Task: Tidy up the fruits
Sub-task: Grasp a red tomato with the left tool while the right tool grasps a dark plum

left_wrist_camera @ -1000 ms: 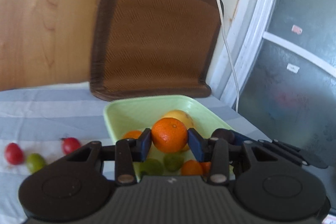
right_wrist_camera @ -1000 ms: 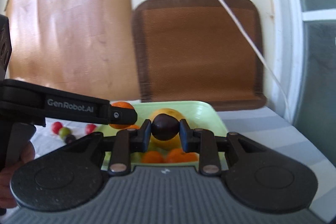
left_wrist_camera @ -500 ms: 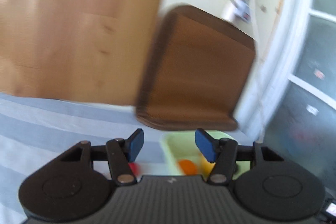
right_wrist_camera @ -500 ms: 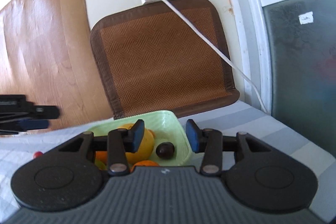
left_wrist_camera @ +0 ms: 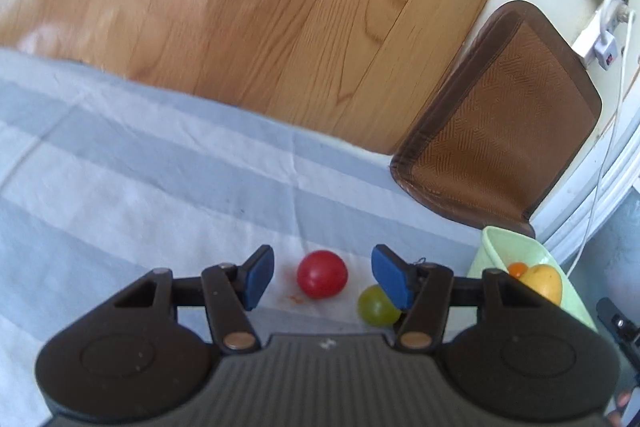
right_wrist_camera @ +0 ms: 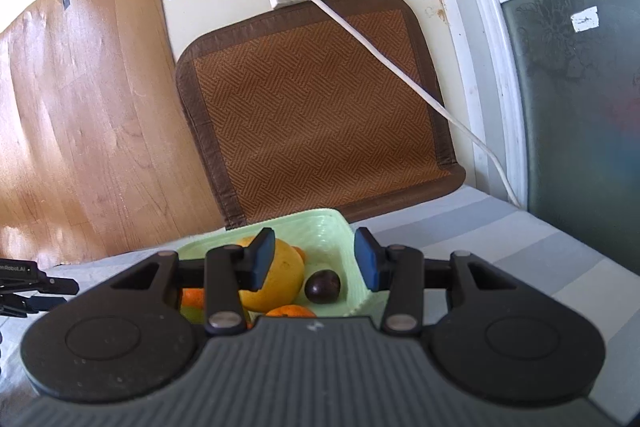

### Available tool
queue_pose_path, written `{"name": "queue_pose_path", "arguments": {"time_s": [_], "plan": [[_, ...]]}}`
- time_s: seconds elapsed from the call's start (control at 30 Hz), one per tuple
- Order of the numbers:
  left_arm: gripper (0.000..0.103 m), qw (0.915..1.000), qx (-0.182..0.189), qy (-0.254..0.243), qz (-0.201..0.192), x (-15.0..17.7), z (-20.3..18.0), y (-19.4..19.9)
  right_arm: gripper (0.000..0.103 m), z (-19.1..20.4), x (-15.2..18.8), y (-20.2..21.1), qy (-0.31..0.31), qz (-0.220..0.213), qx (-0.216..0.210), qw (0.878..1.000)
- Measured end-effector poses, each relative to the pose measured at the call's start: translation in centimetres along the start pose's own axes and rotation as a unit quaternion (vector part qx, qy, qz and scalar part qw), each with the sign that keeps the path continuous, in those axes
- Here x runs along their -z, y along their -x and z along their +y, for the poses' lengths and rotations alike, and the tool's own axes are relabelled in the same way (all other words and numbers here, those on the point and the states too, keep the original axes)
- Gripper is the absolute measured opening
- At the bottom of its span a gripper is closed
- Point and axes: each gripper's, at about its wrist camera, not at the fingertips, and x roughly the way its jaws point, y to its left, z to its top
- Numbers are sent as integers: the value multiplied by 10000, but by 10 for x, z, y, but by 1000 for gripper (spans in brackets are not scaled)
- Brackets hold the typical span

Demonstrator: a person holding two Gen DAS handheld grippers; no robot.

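A round red fruit (left_wrist_camera: pixel 322 274) lies on the striped cloth of the table (left_wrist_camera: pixel 160 187); a green grape-like fruit (left_wrist_camera: pixel 376 306) sits just beside it, toward the pale green tray (right_wrist_camera: pixel 336 227); the tray holds a large yellow fruit (right_wrist_camera: pixel 276 277), a dark purple-brown fruit (right_wrist_camera: pixel 322 286) next to it, and oranges (right_wrist_camera: pixel 291 311) at the near side.

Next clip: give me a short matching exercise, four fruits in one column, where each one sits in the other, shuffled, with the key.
1. red fruit
2. green fruit
3. dark fruit
4. large yellow fruit

a. in the green basket, beside the yellow one
b. on the striped cloth, between the open left gripper's fingers
c. in the basket, partly behind the right gripper's finger
d. on the cloth, partly behind a left finger

Pairs: 1-b, 2-d, 3-a, 4-c
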Motion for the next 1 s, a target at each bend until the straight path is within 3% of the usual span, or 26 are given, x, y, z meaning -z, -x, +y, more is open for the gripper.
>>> {"name": "queue_pose_path", "arguments": {"time_s": [0.17,0.27,0.33,0.43,0.53,0.63,0.73,0.83,0.9,1.0], "plan": [[53,10000,-19,-23,2,8,-3,-10,46,4,2,1,141,-35,18,9999],[30,9996,-200,-173,-94,15,-5,-7,46,6,3,4,216,-124,-15,9997],[30,10000,-27,-28,-58,16,0,-4,46,8,3,5,264,-188,-58,9995],[30,9999,-55,-15,-128,20,6,9,46,13,5,11,384,-351,-165,9985],[30,9997,-117,-74,-181,27,13,27,48,22,5,20,436,-450,-574,9964],[30,9997,-111,-66,-220,34,22,46,48,37,2,26,-24,38,-1698,9855],[30,9997,-76,-25,-233,39,27,56,48,84,8,26,459,553,-2331,9698],[30,9992,-208,-192,-270,40,20,56,46,137,26,4,1404,1059,-2098,9618],[30,9982,-318,-405,-292,41,13,55,44,156,35,-19,1667,1386,-1843,9587],[30,9981,-318,-439,-291,40,13,53,42,175,44,-40,2046,1511,-1599,9538]]}}
